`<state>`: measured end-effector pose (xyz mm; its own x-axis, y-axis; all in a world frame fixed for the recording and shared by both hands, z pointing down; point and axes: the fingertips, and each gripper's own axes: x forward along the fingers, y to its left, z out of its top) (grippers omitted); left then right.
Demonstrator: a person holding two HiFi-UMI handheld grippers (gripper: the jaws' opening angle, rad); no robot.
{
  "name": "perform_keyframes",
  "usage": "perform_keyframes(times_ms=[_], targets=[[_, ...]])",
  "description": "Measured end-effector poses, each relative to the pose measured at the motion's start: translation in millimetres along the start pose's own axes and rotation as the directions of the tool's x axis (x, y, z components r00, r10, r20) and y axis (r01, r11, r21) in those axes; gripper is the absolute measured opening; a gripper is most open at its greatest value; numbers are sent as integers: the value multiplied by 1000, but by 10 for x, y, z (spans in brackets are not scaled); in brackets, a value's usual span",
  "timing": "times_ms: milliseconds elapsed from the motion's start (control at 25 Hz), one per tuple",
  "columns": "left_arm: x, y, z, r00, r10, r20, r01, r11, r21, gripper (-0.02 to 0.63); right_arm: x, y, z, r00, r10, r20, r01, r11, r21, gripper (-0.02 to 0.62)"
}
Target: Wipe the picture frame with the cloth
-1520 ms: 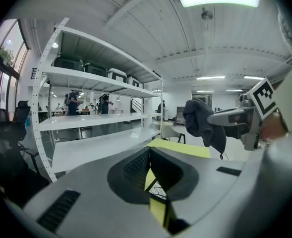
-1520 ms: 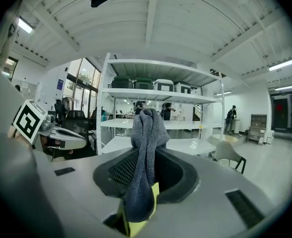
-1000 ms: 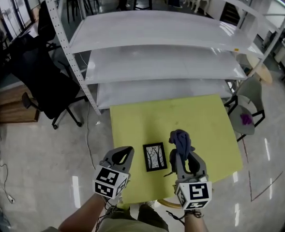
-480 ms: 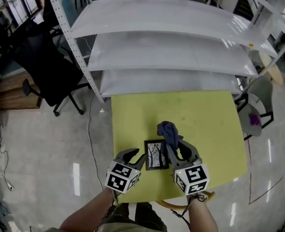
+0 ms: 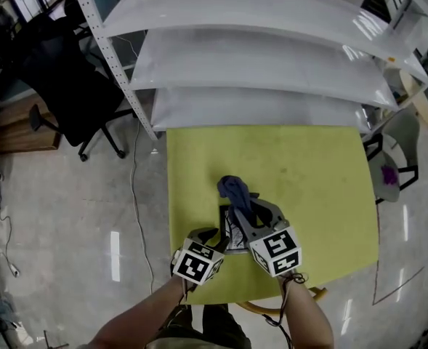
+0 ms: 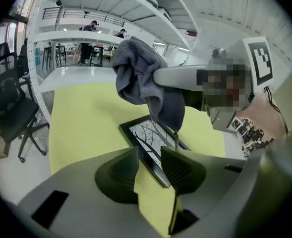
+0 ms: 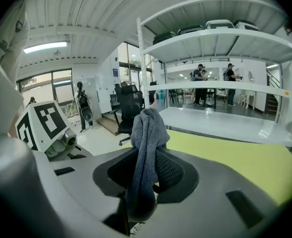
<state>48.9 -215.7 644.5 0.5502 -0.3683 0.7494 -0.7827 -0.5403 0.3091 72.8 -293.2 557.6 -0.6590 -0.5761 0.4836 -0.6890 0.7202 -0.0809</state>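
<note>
Frame (image 6: 145,135) is laid flat by the table's (image 5: 308,173) near edge. Its lower edge is seen between the opening jaws of the left gripper (image 6: 149,165), unpressed. Cloth (image 7: 146,133) is clamped in the right gripper (image 7: 146,175), hung over the table's near part.

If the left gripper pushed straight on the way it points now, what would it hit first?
Probably the picture frame: its near corner shows between the jaws of the left gripper, which are opening, not touching it. Depth is unclear.
</note>
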Motion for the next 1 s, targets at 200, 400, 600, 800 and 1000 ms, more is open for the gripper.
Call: perform_keyframes(times_ms=[200, 400, 600, 800, 1000], targets=[[159, 42, -132, 999, -8, -46, 6, 999, -34, 146, 276, 92, -214, 994, 91, -55, -95, 993, -68, 104], [248, 54, -184, 997, -51, -63, 45, 995, -87, 123, 500, 265, -506, 963, 218, -156, -231, 970, -70, 104], [272, 46, -180, 995, -90, -50, 81, 985, -155, 124, 624, 428, -720, 938, 269, -219, -298, 948, -110, 104], [267, 56, -175, 994, -92, -54, 83, 985, -153, 123, 614, 355, -765, 944, 243, -224, -268, 959, -89, 98], [265, 56, -186, 994, -101, -53, 91, 984, -154, 121, 467, 138, -869, 954, 157, -253, -190, 976, -108, 94]])
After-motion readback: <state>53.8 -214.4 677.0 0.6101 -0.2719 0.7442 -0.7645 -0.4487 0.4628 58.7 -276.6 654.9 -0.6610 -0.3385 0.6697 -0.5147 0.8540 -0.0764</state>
